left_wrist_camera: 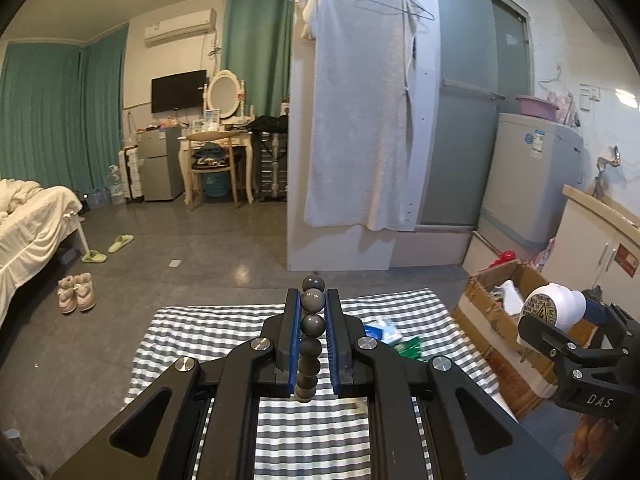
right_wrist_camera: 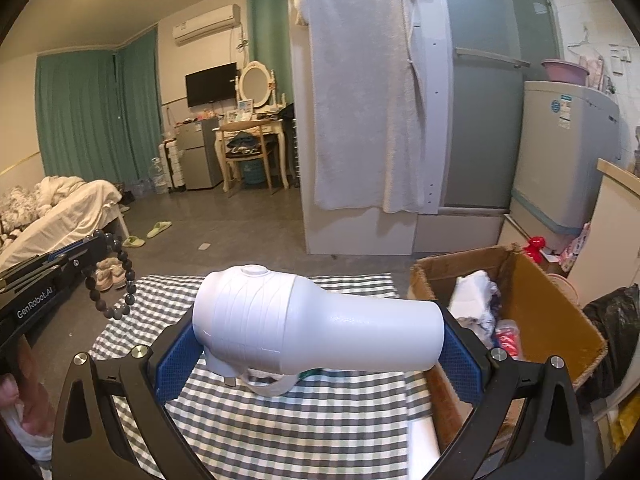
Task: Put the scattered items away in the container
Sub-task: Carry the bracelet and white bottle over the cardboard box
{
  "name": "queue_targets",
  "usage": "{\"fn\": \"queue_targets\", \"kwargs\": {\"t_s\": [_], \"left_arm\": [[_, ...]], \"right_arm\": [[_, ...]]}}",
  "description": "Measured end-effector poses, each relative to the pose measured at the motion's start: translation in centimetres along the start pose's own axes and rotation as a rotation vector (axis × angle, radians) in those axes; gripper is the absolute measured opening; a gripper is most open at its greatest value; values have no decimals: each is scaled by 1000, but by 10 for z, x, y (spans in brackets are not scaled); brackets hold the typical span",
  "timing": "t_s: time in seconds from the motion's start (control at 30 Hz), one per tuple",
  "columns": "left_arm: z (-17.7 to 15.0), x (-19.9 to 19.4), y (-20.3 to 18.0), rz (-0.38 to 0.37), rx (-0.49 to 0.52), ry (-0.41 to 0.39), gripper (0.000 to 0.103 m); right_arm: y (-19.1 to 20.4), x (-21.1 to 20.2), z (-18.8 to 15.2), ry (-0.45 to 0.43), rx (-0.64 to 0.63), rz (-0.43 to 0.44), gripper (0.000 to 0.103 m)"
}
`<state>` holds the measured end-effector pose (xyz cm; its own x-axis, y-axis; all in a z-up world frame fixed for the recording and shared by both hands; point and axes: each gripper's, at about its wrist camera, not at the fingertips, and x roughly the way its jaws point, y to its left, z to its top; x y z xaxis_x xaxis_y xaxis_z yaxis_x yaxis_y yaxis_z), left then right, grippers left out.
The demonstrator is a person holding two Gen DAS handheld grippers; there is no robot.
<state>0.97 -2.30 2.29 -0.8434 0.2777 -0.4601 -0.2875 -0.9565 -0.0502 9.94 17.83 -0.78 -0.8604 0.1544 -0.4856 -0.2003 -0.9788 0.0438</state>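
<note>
I had both tools loaded. My right gripper (right_wrist_camera: 320,344) was clamped across a white plastic hair-dryer-shaped appliance (right_wrist_camera: 316,320), its long axis lying crosswise between the blue pads, fat ribbed end toward my left, smooth barrel toward my right. My left gripper (left_wrist_camera: 313,320) was pinched on a string of dark grey round beads (left_wrist_camera: 312,324), the strand running along the fingers and, in the right wrist view, hanging down in a loop.

What the next move turned on was the open brown cardboard box (right_wrist_camera: 556,308). It sat ahead and to the right of the right gripper, just off the right edge of the grey-and-white checked cloth (right_wrist_camera: 320,412), with the appliance's barrel end already nearest its rim. From the left gripper the box lay farther right, beyond the right gripper. I judged the right hand clearly nearer and should drop first, swinging rightward over the rim.
</note>
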Motion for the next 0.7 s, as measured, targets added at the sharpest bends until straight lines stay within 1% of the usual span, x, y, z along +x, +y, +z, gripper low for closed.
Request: {"fn": "queue_targets", "kwargs": {"t_s": [0.17,0.5,0.7], "left_arm": [[3,6,-26,-51,25,0,11],[10,17,-79,-178,68,15,11],[12,23,-114,-249,109,29,11]], "right_arm": [[-23,-11,1,-8,22,-54,102],[-68,-35,2,-19,68,-173,102],[-91,-48,3,-30,95,-229,102]]}}
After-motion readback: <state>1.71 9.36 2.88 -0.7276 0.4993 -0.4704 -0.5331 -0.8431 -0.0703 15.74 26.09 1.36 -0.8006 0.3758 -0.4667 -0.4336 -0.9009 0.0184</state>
